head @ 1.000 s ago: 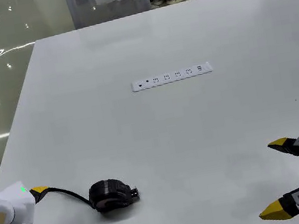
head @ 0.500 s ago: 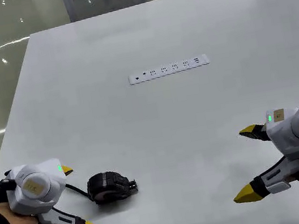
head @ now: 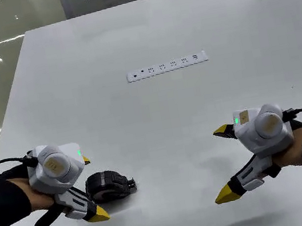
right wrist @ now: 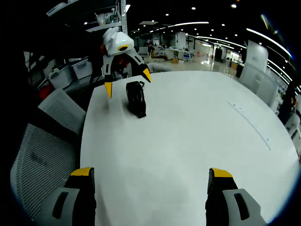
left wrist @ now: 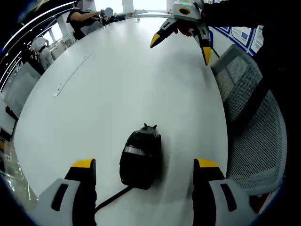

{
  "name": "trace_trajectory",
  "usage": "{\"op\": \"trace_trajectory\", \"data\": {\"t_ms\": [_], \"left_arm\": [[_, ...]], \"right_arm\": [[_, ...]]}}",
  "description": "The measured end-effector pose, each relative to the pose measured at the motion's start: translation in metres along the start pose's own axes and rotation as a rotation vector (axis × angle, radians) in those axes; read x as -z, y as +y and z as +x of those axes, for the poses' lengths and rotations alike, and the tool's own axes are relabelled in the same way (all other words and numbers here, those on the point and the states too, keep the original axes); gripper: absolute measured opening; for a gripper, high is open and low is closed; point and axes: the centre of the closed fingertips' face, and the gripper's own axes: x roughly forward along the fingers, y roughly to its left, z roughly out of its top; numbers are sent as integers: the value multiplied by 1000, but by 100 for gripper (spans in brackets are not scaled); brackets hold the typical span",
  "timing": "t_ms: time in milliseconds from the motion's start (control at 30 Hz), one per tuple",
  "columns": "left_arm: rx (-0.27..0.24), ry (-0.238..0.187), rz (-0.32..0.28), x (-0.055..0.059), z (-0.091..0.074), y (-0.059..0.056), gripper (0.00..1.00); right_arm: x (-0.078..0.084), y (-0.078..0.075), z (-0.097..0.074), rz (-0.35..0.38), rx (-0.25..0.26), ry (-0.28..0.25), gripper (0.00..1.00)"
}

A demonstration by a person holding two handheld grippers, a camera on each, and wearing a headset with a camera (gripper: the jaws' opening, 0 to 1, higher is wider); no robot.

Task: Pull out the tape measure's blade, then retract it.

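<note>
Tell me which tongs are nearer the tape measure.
Left. The left tongs are open around the tape measure, not gripping it; the right tongs hover open, far to its right.

A broad white table [head: 198, 116] carries two things, well apart. A white power strip [head: 167, 65] lies flat toward the far middle, running left to right. A black tape measure [head: 107, 186] rests near the left front edge, a thin black strap [left wrist: 113, 200] trailing from it across the tabletop.
</note>
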Motion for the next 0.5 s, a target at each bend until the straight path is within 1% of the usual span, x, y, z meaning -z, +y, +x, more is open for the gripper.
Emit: {"op": "trace_trajectory", "data": {"t_ms": [67, 100, 167, 233, 267, 333, 367, 433, 500], "left_arm": [[-2, 42, 44, 3, 5, 2, 73], [12, 61, 64, 4, 9, 0, 72], [37, 60, 52, 1, 15, -2, 69], [54, 52, 43, -3, 18, -3, 65], [65, 46, 35, -6, 19, -4, 62], [64, 50, 33, -8, 20, -1, 55], [64, 46, 27, -10, 20, 0, 53], [65, 41, 21, -14, 20, 2, 52], [56, 47, 38, -14, 21, 4, 50]], "right_arm": [[-6, -3, 6, -3, -8, 4, 99], [-9, -5, 9, -4, -14, 6, 99], [-15, -7, 16, -13, -21, 11, 99], [-19, -7, 21, -23, -28, 13, 99], [-22, -8, 24, -26, -33, 13, 99], [-25, -8, 28, -37, -41, 17, 98], [-28, -8, 30, -47, -47, 18, 95], [-35, -8, 35, -48, -50, 8, 92], [-40, -8, 39, -67, -59, 10, 90]]}}
